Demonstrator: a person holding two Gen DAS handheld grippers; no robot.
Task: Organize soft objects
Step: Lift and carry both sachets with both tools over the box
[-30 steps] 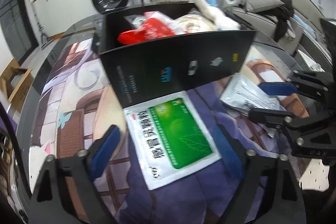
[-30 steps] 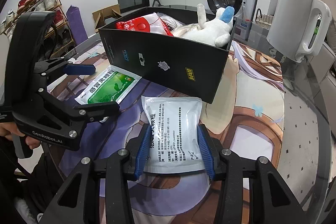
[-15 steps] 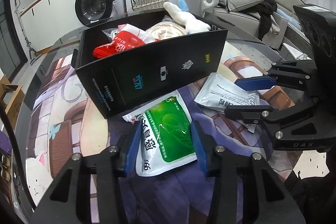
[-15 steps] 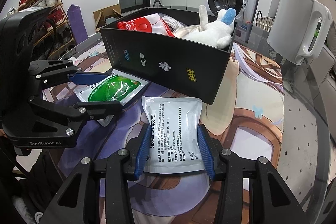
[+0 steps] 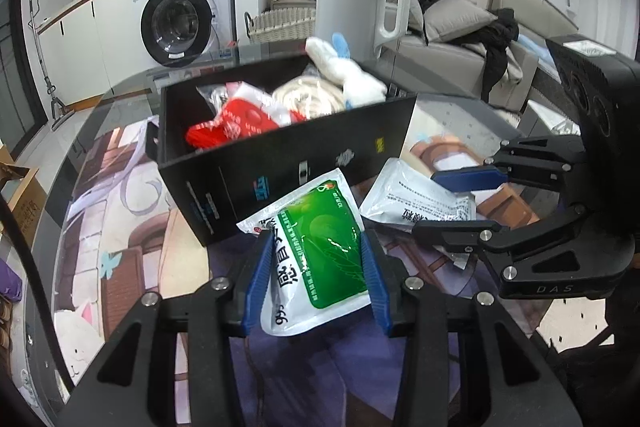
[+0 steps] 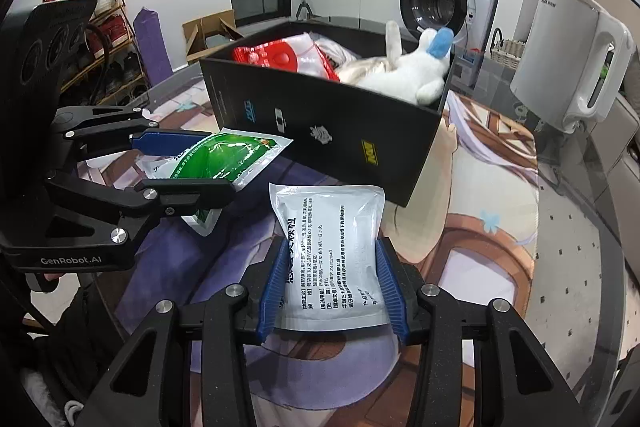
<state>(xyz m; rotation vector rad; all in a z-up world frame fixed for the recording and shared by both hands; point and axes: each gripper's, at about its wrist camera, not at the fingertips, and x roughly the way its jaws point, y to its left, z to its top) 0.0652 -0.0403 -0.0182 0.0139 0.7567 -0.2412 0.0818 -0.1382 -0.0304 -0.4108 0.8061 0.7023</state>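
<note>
Straight ahead of both pouches the tall front wall of the open black cardboard box point(image 6: 332, 131) blocks the way; only its open top gives entry. Inside, a red-and-white plastic bag point(image 5: 232, 119) fills the left part and a white plush rabbit with a blue ear point(image 6: 408, 75) the right. The white plastic kettle point(image 6: 572, 59) stands well right of the box, with bare patterned desk point(image 6: 500, 267) between.

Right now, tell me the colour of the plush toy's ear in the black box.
Light blue ear on a white toy, clearest in the right wrist view.
</note>
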